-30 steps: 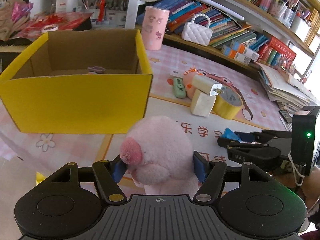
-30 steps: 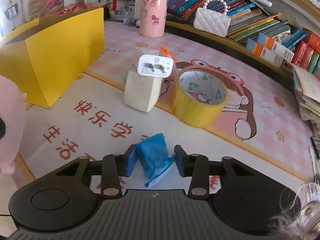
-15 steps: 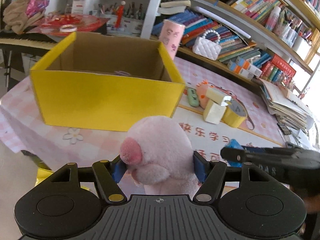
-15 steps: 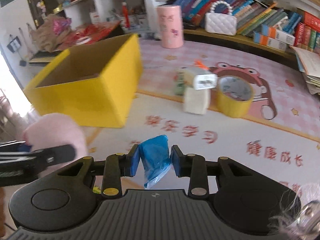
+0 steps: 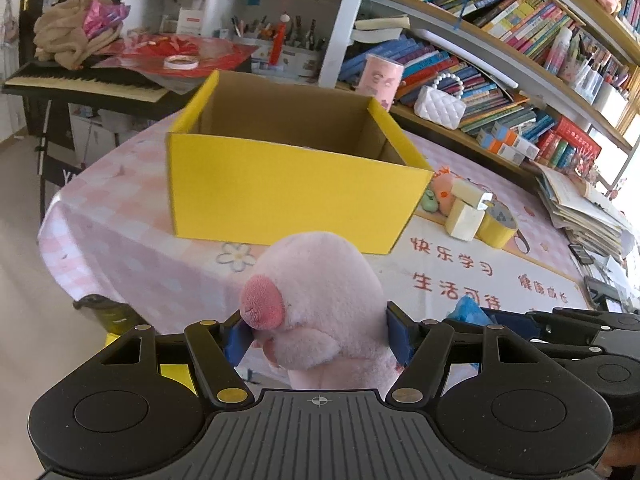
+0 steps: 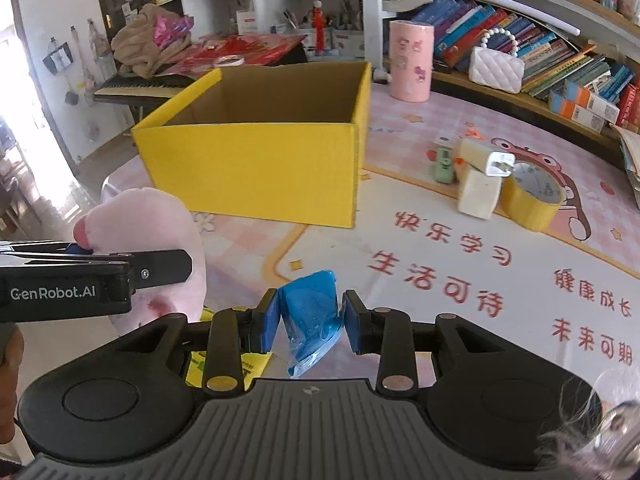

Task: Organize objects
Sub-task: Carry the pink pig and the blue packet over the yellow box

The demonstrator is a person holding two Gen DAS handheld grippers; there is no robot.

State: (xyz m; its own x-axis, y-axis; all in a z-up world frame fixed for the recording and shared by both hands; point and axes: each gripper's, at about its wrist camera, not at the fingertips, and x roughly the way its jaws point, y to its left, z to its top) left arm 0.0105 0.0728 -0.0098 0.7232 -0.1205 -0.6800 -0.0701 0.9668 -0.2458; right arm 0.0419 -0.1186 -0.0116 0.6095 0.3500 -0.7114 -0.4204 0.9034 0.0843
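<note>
Nearest in the left wrist view, the left gripper (image 5: 318,338) has its jaws clamped on a pink plush toy (image 5: 320,300), held up off the table at the near edge. Only this view shows the toy's darker pink snout, which points left. To its right, the right gripper (image 5: 500,320) reaches in from the side with a scrap of blue just showing.

The right wrist view makes that clear: the right gripper (image 6: 310,322) has its jaws closed on a crumpled blue packet (image 6: 312,312), also in the air above the table (image 6: 440,248). It shows the left gripper (image 6: 132,268) from the side, on the near left.

Farther off, the open yellow box (image 5: 288,196) stands on the table. From the right wrist its brown inside walls are in plain sight, though its floor is hidden. Right of the box lie a small green item (image 6: 444,164), a white charger (image 6: 486,158) resting on a cream block (image 6: 478,192), and a roll of yellow tape (image 6: 532,196) touching that block. A pink cylinder (image 6: 412,60) stands beyond, near the bookshelves (image 5: 500,60).

Compared with a second ago, both grippers have risen and drawn back, so the box now looks smaller, its contents no longer visible.
</note>
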